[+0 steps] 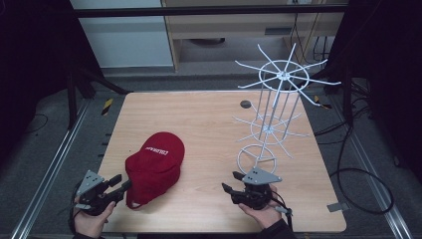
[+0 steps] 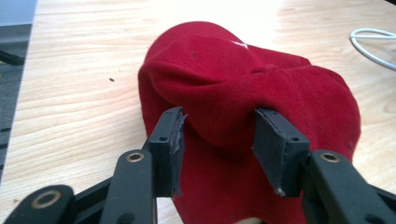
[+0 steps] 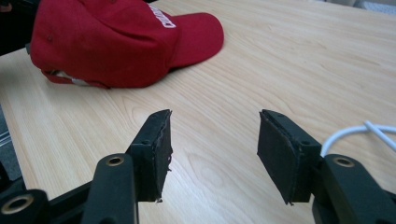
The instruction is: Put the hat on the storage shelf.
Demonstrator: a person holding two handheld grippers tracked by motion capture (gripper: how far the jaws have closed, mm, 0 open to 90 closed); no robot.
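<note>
Left gripper (image 2: 218,135) fingers apart, straddling red cap (image 2: 243,88) fold; right gripper (image 3: 212,154) fingers apart, holding nothing.

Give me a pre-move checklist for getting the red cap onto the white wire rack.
1. Left tool astride the red cap: ok, a fold of fabric sits between its jaws.
2. Left tool's grip on the cap: not ok, the jaws stand apart and the pads do not press.
3. Right tool free: ok, open over bare table, nothing between its jaws.
4. White wire rack upright: ok.
5. Rack arms free of other items: ok.
6. Path from cap to rack: ok, bare tabletop between them.
</note>
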